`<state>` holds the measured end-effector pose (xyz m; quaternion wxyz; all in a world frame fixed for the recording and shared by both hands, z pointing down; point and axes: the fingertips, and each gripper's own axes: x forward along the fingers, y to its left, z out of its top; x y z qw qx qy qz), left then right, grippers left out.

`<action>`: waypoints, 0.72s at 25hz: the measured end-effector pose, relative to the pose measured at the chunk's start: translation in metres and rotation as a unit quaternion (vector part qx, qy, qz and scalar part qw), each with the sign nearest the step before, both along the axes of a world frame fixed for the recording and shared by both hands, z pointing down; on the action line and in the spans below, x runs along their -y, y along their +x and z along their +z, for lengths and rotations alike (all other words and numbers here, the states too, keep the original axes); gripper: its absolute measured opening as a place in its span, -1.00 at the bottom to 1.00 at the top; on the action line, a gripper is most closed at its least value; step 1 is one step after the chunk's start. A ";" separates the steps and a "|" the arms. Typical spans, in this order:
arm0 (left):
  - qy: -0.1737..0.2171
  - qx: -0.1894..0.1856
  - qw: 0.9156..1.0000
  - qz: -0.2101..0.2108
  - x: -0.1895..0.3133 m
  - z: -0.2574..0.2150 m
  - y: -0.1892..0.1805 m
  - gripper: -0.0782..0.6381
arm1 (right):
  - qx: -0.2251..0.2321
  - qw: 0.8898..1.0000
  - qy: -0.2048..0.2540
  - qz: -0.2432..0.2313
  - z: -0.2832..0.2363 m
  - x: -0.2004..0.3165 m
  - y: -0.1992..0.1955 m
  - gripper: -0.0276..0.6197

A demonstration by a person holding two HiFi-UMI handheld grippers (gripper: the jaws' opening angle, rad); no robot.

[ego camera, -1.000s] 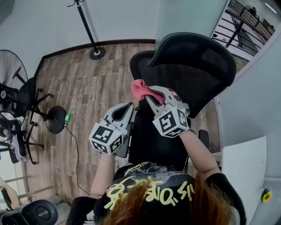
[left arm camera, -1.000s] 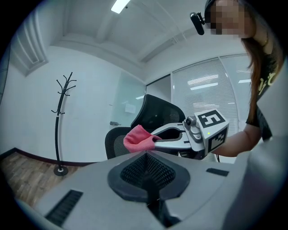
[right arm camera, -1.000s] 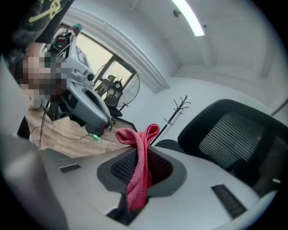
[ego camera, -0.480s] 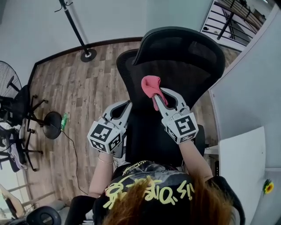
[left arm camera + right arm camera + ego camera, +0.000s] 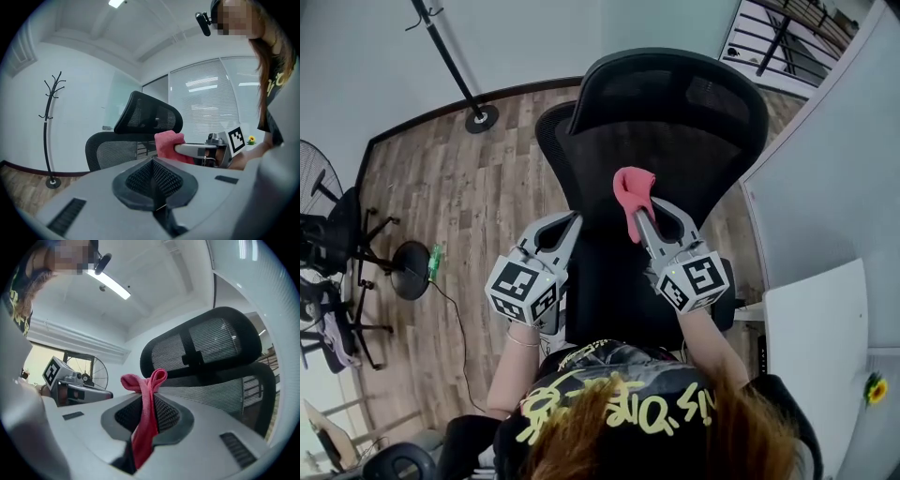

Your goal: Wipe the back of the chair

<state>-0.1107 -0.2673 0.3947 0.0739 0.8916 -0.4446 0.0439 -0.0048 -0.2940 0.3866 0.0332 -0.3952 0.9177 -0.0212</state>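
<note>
A black mesh office chair point(image 5: 675, 122) with a headrest point(image 5: 149, 114) stands in front of me, its back point(image 5: 220, 385) facing me. My right gripper point(image 5: 639, 217) is shut on a pink cloth point(image 5: 630, 187), which it holds against the chair back below the headrest. The cloth point(image 5: 145, 413) runs pinched between the jaws in the right gripper view. My left gripper point(image 5: 570, 225) sits lower left, beside the chair's left edge, jaws shut with nothing in them. From the left gripper view, the cloth point(image 5: 169, 143) and the right gripper point(image 5: 206, 150) show at right.
Wood floor point(image 5: 459, 187) lies to the left, with a coat stand base point(image 5: 475, 119), a standing fan base point(image 5: 411, 267), a green bottle point(image 5: 436, 261) and another chair point(image 5: 337, 244). A white partition point(image 5: 825, 197) and a white desk point(image 5: 816, 347) are at right.
My right gripper has carried the pink cloth up and to the right over the chair back. The view has shifted closer to the chair. The left gripper has barely moved.
</note>
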 end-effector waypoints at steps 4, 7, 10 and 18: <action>0.004 -0.001 1.000 0.004 -0.001 -0.003 0.005 -0.81 | -0.009 1.000 0.016 0.011 -0.004 -0.002 0.004 -0.73; 0.005 -0.003 1.000 0.005 -0.002 -0.003 0.005 -0.81 | -0.010 1.000 0.015 0.011 -0.002 -0.006 0.003 -0.73; 0.007 -0.004 1.000 0.004 -0.001 -0.003 0.005 -0.81 | -0.012 1.000 0.012 0.016 0.001 -0.007 0.005 -0.73; 0.009 -0.004 1.000 0.006 -0.001 -0.003 0.011 -0.81 | -0.006 1.000 0.011 0.020 0.001 -0.011 0.013 -0.73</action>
